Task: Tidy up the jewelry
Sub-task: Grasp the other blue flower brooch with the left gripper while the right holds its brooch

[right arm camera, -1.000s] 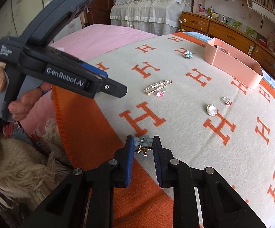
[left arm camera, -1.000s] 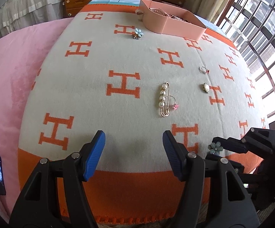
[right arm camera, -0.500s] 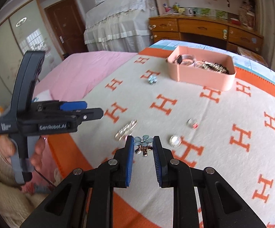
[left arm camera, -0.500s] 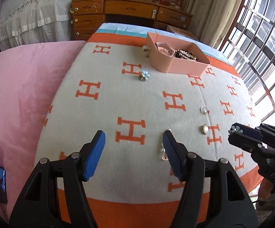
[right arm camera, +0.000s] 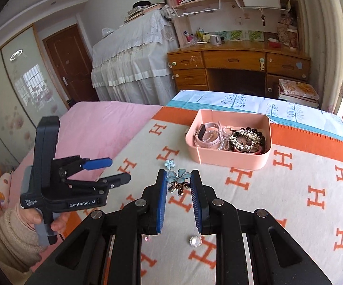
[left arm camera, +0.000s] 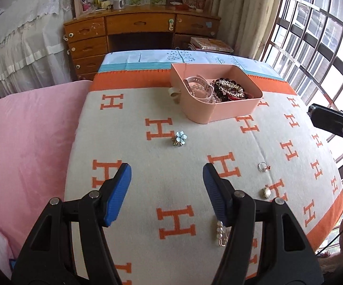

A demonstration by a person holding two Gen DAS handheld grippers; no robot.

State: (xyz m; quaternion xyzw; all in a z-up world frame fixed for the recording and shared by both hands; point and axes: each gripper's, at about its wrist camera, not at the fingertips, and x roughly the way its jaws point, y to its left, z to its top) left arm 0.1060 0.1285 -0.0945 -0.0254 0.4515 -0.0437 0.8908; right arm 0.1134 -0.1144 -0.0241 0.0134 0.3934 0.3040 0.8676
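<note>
My right gripper [right arm camera: 178, 181] is shut on a blue flower earring [right arm camera: 178, 178] and holds it in the air above the blanket, short of the pink jewelry box [right arm camera: 228, 158]. The box [left arm camera: 218, 111] holds a watch, bracelets and beads. My left gripper [left arm camera: 166, 190] is open and empty above the blanket; it also shows in the right wrist view [right arm camera: 110, 169]. A second blue flower earring [left arm camera: 180, 138] lies on the blanket before the box. A ring [left arm camera: 264, 166], a pearl brooch [left arm camera: 266, 192] and a pearl pin [left arm camera: 221, 234] lie right of my left gripper.
The jewelry lies on a cream and orange H-pattern blanket [left arm camera: 171, 156] over a bed with a pink cover [left arm camera: 24, 147]. A wooden desk [right arm camera: 237, 68] stands beyond the bed's far end. Windows run along the right side [left arm camera: 325, 47].
My right gripper has lifted the flower earring off the blanket edge and carried it toward the pink box. My left gripper has risen and tilted up, staying open.
</note>
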